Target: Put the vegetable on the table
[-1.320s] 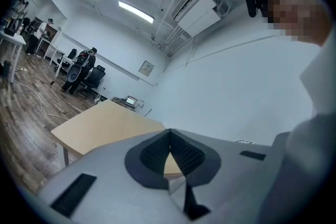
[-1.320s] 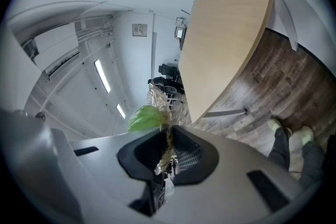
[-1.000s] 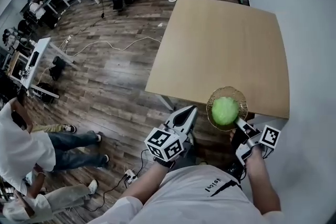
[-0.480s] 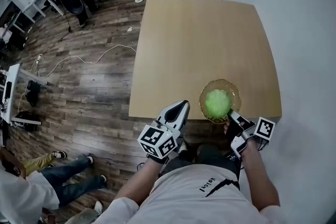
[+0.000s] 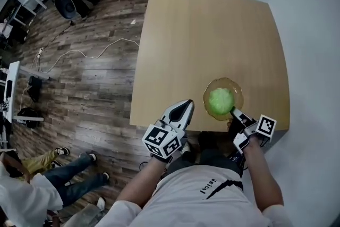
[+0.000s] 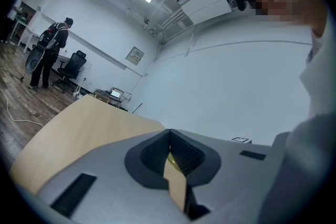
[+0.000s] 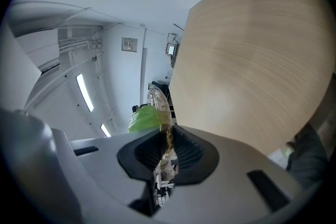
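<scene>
Green leafy vegetable (image 5: 220, 101), rounded and crinkled like a head of lettuce or cabbage, lying in the hollow of a clear amber-tinted glass bowl (image 5: 237, 89). In the right gripper view the vegetable (image 7: 144, 118) shows just behind the bowl's thin wall (image 7: 159, 99). Judged from its look, the vegetable is light, soft and easily bruised, and it is loose in the bowl, so it would roll if the bowl tips. The bowl is the stiff, smooth and breakable part, and likely slippery between pads.

The right claw (image 5: 234, 112) is clenched on the bowl's near rim. Its own view shows the glass edge pinched between the two ribbed pads (image 7: 164, 149). A hold on one side of the rim leaves the load hanging off to the far side, so the bowl is best kept level. The vegetable itself would take a wide, gentle hold across its middle.

Beneath the bowl lies the near edge of the wooden desk (image 5: 207, 34). No view settles whether the bowl touches the desk or hangs just above it.

Left of the bowl, the left claw (image 5: 186, 106) is closed on nothing, its pads (image 6: 169, 139) together, pointing over the desk's near edge and apart from the glass.

Farther left of the bowl is a wooden floor (image 5: 90, 87).
</scene>
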The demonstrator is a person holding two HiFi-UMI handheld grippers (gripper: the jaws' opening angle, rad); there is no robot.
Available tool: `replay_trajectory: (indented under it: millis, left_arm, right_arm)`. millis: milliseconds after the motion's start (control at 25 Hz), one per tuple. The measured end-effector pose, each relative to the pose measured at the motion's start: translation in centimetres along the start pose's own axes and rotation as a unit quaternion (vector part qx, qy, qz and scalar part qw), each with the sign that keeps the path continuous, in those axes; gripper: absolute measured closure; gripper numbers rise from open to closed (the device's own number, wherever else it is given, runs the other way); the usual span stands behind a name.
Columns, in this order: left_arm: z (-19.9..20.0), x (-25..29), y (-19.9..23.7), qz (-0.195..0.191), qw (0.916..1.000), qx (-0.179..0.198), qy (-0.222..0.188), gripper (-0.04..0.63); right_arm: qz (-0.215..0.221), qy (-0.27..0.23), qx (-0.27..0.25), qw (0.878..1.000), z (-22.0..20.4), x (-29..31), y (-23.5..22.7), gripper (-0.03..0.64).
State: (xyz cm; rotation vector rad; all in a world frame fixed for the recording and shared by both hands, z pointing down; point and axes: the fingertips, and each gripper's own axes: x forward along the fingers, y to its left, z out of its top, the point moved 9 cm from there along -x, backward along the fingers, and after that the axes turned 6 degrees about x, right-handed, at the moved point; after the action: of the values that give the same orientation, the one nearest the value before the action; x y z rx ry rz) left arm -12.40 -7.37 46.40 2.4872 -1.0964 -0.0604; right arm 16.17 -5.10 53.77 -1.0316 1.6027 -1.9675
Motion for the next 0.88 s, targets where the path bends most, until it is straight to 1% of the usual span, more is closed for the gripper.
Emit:
replay_trajectory:
  millis: [80,240,400,560,600,720,760,880]
  left_arm:
    - [-0.2,1.5,0.7,0.005,1.0000,0.001,0.003,0.581]
    - [-1.1,2.8,0.7,0.013,0.9999,-0.001,0.009,0.581]
    - [-1.7,5.1,1.0,0.017,0.9997,-0.005,0.018,0.581]
    - [-2.6,5.2,0.5,0.019,0.9992,-0.008,0.035,0.581]
    - [-2.9,6.1,1.2,0.023,0.9989,-0.010,0.041,0.581]
    - [-4.0,11.6,4.6,0.040,0.9975,-0.019,0.056,0.581]
    - [-4.2,12.7,5.0,0.044,0.9971,-0.020,0.059,0.581]
    - [-4.6,12.9,4.3,0.051,0.9965,-0.022,0.063,0.581]
  right_arm:
    - [-0.004,0.009,-0.001,1.000,1.5,1.4,-1.0,0.575]
    - [-0.010,0.023,-0.001,1.000,2.9,2.4,-3.4,0.575]
    - [-0.017,0.032,-0.002,0.999,5.4,3.8,-5.6,0.575]
    - [-0.032,0.034,0.004,0.999,5.3,3.9,-7.9,0.574]
    - [-0.038,0.037,0.008,0.999,6.1,4.9,-8.7,0.574]
    - [-0.058,0.049,0.019,0.997,11.4,9.5,-11.6,0.574]
    - [-0.063,0.052,0.020,0.996,12.6,10.3,-12.3,0.574]
    - [-0.077,0.056,0.022,0.995,13.2,10.3,-13.7,0.574]
